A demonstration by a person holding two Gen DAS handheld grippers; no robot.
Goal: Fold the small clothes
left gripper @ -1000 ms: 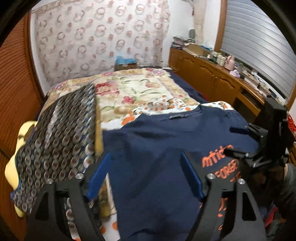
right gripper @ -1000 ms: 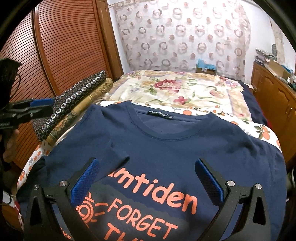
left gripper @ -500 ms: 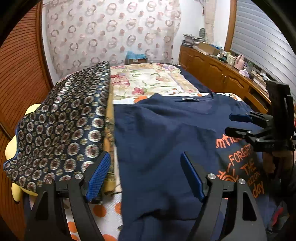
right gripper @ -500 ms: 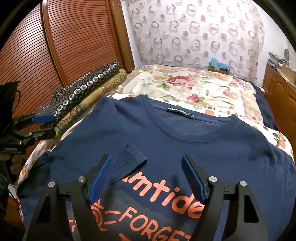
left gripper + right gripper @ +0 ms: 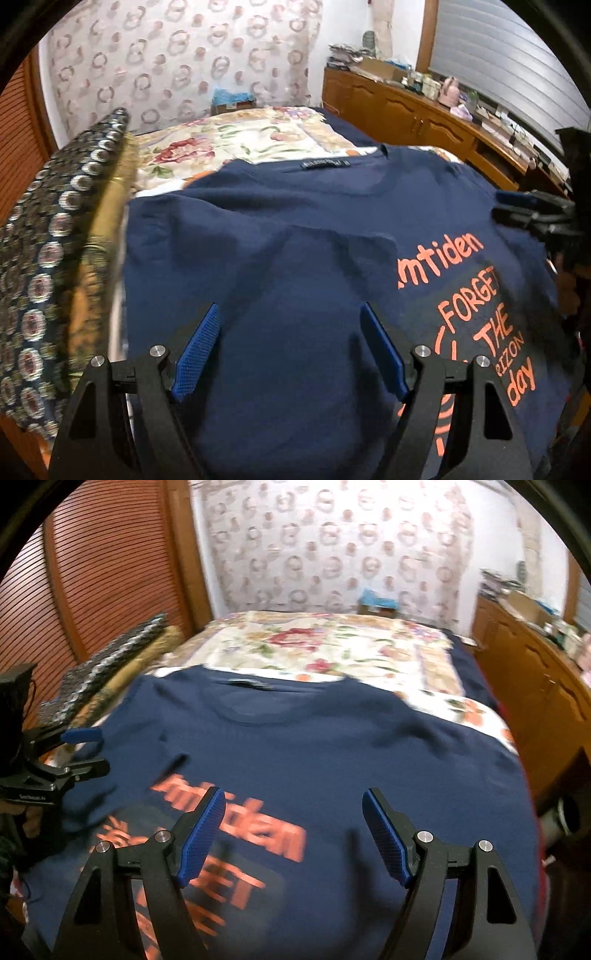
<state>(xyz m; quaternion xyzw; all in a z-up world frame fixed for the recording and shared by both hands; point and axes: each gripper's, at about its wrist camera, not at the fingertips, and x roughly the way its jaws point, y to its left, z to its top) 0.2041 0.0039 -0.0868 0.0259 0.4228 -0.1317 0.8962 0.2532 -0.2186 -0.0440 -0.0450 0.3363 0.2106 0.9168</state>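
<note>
Change: the left gripper (image 5: 288, 347) has dropped nearer the cloth since a second ago; the right gripper (image 5: 293, 834) has narrowed its jaws.
Grippers: two, both with jaws apart, nothing between them.
Shirt: one navy T-shirt (image 5: 280, 258) – flat on the bed (image 5: 332, 642), face up, orange lettering, its left sleeve folded in over the chest.
Beyond: two rolled fabrics (image 5: 55, 236) alongside, then a curtain (image 5: 177, 59).

Ring-patterned curtain (image 5: 177, 62), slatted wooden doors (image 5: 92, 576) – wooden cabinets (image 5: 413, 110), floral bedspread (image 5: 325, 642)
</note>
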